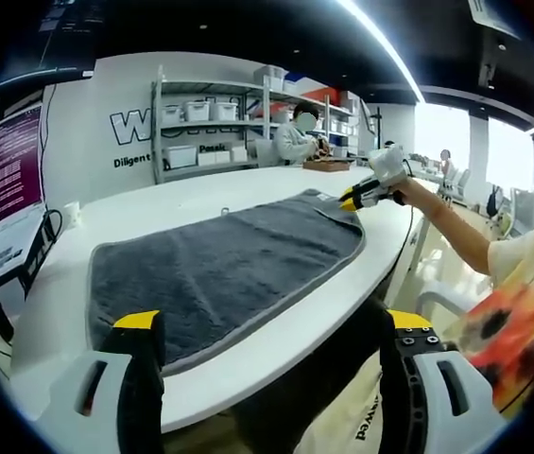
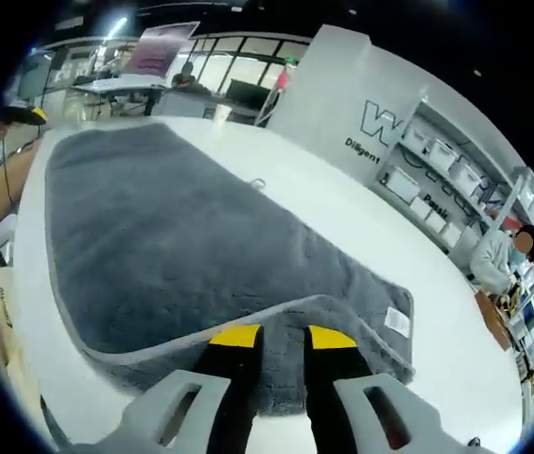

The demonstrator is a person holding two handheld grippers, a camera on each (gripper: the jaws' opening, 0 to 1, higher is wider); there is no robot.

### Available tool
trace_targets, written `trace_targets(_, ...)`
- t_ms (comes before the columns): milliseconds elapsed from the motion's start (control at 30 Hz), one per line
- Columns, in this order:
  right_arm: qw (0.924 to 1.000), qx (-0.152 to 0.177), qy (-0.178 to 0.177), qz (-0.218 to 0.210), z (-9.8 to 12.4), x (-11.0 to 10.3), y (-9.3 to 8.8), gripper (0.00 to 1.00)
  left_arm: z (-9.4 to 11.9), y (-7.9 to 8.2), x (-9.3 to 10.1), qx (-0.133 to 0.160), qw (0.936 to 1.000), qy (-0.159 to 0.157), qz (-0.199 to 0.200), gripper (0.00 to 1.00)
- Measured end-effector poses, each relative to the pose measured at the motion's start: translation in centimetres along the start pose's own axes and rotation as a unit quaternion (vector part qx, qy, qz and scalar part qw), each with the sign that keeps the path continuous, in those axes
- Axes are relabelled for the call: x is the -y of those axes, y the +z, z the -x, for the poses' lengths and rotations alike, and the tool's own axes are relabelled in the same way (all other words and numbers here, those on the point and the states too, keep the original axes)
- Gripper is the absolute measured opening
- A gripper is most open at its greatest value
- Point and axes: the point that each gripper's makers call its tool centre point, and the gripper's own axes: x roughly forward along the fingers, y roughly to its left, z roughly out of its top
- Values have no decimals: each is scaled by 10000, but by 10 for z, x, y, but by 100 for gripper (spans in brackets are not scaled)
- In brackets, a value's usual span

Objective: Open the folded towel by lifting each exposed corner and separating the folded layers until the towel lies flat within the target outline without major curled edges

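White table (image 1: 276, 340), long and rounded, carrying everything. Grey towel (image 1: 219, 265) spread over most of it, lying lengthwise and nearly flat, with a paler hem all around. At the far right end one layer folded back over the rest, a small white label (image 2: 397, 321) showing on the upper side. No target outline visible on the table.

Right gripper (image 2: 271, 339) at that folded end, jaws close together with the hem of the flap between the yellow tips; seemingly pinching the towel, though the contact itself is hard to see. Left gripper (image 1: 271, 326) released, jaws wide apart, hanging at the near edge of the table, just short of the near end of the towel and not touching it.

Possible trouble from here: pulling the flap with only a thin pinch of hem, so slipping out and falling back curled. Also dragging the whole towel along the smooth table, since nothing holds the near end down. Also a fold left under the flap if lifted too low.

Around: shelves (image 1: 219, 118) with white boxes against the far wall, a seated person (image 1: 297, 137) beside them, a cable (image 1: 51, 227) at the left edge of the table. Nothing lying on the towel.
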Motion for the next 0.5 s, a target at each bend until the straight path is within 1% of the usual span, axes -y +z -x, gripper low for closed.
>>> trace_targets(67, 9999, -99, -3, -23, -8, 3, -3, 13, 0, 0, 1, 5, 10000, -7, 4, 93)
trace_targets(133, 9997, -230, -49, -86, -17, 7, -7, 16, 0, 1, 2, 18, 10000, -33, 11, 94)
trace_targets(200, 9994, -308, -76, -125, -21, 10, -10, 20, 0, 2, 3, 34, 10000, -63, 17, 94)
trace_targets(233, 9989, -372, -99, -253, -26, 13, -12, 21, 0, 2, 4, 51, 9999, -101, 24, 94)
trace_targets(267, 9988, -379, -88, -294, -28, 13, -12, 22, 0, 3, 4, 58, 9999, -116, 27, 94)
trace_targets(300, 9985, -377, -84, -390, -31, 14, -11, 21, 0, 3, 4, 63, 9999, -121, 33, 94)
trace_targets(367, 9983, -382, -77, -423, -35, 14, -11, 20, 0, 2, 4, 60, 9999, -111, 38, 94)
trace_targets(433, 9981, -388, -46, -485, -36, 12, -12, 15, 0, 2, 3, 52, 9999, -103, 51, 94)
trace_targets(467, 9980, -374, -15, -517, -36, 11, -12, 11, 0, 2, 2, 51, 9999, -103, 53, 94)
trace_targets(500, 9978, -358, 33, -549, -37, 9, -11, 4, 0, 2, 2, 52, 9999, -104, 55, 94)
